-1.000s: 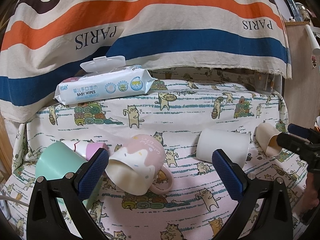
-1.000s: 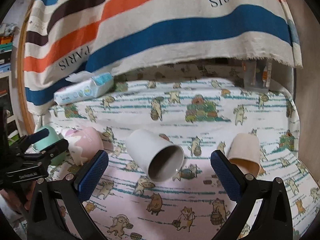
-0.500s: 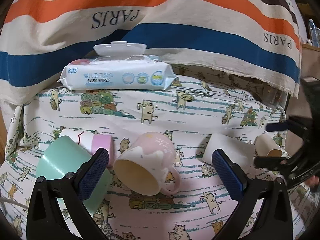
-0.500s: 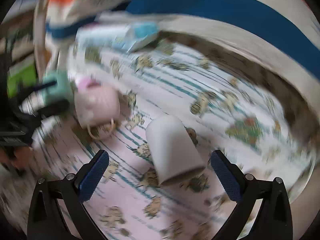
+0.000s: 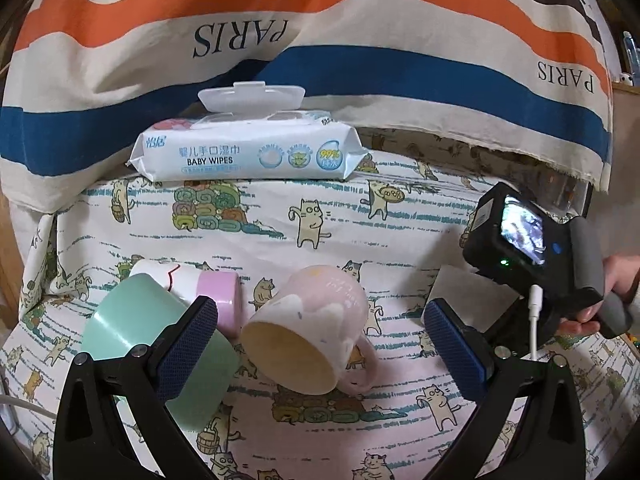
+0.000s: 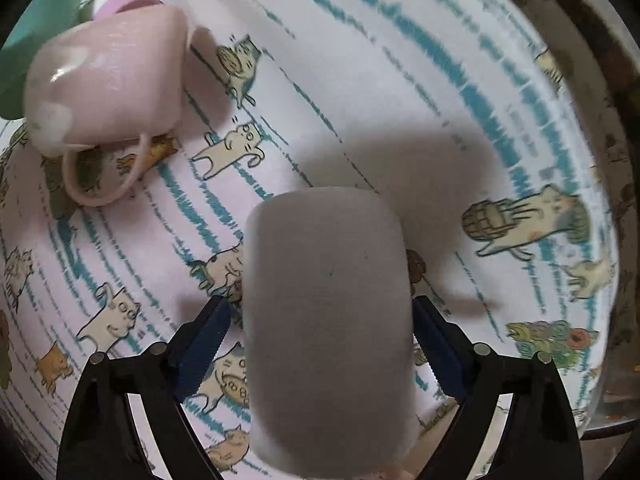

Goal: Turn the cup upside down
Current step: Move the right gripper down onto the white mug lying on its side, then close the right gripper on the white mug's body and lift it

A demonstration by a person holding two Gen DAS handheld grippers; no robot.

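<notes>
In the left wrist view we see, at lower left, a mint green cup [image 5: 132, 332] lying on its side, a small white and pink cup [image 5: 188, 286] behind it, then a pink mug [image 5: 312, 328] lying mouth toward us at centre; our left gripper [image 5: 320, 344] hangs over the mug with its jaws wide apart, holding nothing. At the right edge our right gripper [image 6: 322, 344] has come down on the white cup [image 6: 328, 320], which lies on its side at lower centre of the right wrist view, closed end away from us. The jaws straddle its body just beside both walls; whether the pads already press, we cannot tell. To do this step well, we judge we should squeeze squarely across the middle, lift clear of the cloth, then roll the wrist until the mouth faces down. The tabletop wears a cat-printed cloth [image 5: 400, 240]; a pack of baby wipes [image 5: 248, 152] rests at upper centre against a striped cloth [image 5: 360, 20].
</notes>
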